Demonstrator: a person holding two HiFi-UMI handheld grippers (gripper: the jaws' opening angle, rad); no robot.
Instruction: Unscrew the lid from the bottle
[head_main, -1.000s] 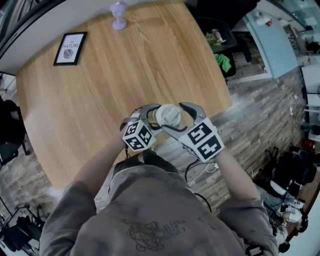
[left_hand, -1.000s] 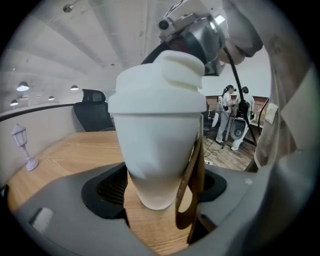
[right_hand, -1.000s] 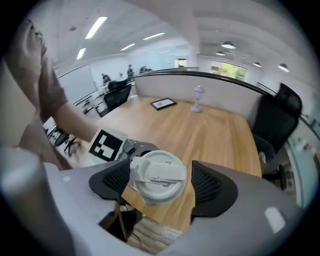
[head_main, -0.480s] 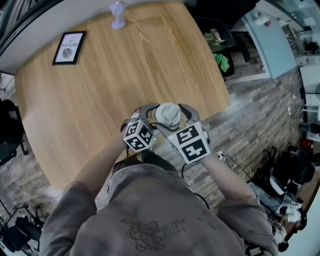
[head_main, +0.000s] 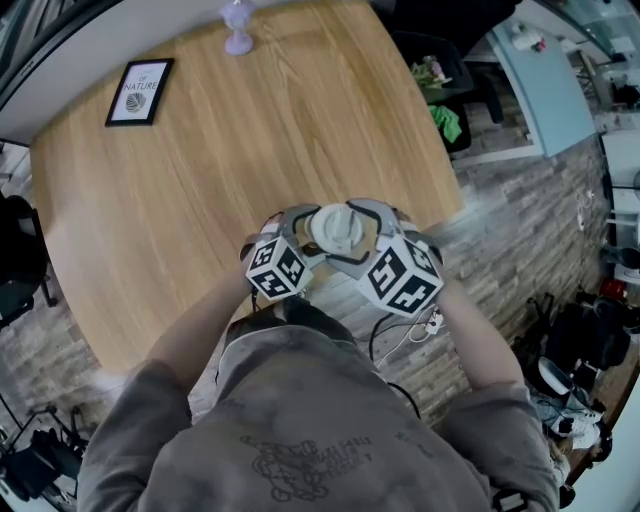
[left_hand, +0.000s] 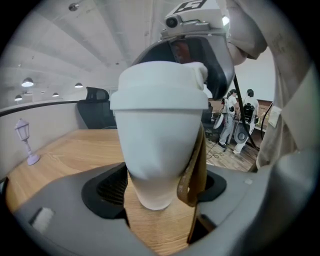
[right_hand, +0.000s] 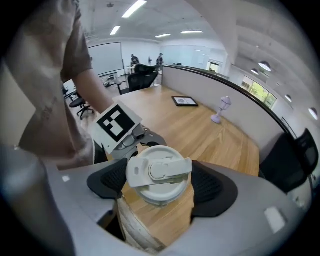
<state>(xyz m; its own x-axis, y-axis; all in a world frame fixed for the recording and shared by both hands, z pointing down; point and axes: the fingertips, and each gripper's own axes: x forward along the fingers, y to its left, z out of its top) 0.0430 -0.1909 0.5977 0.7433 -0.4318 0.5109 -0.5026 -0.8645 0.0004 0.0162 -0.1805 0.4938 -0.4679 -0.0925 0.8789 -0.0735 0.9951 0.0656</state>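
Note:
A white bottle (left_hand: 155, 140) with a brown strap (left_hand: 192, 170) hangs above the near edge of the wooden table (head_main: 200, 200). My left gripper (head_main: 310, 238) is shut on its lower body, with the strap against the right pad. The white flip-top lid (head_main: 337, 228) sits on the bottle's top. My right gripper (head_main: 345, 236) comes down over the lid (right_hand: 159, 172). Its two dark pads stand very close to either side of the lid, and I see no firm press. The left gripper's marker cube (right_hand: 116, 125) shows just behind the lid.
A framed print (head_main: 140, 95) and a small lilac lamp figure (head_main: 237, 30) stand at the table's far side. A black chair (head_main: 430, 70) is beyond the table's right corner. Below my arms is stone-pattern floor with cables (head_main: 410, 335).
My right gripper has moved from the right of the lid to over it, and has turned about it. The left gripper and the bottle have stayed in place.

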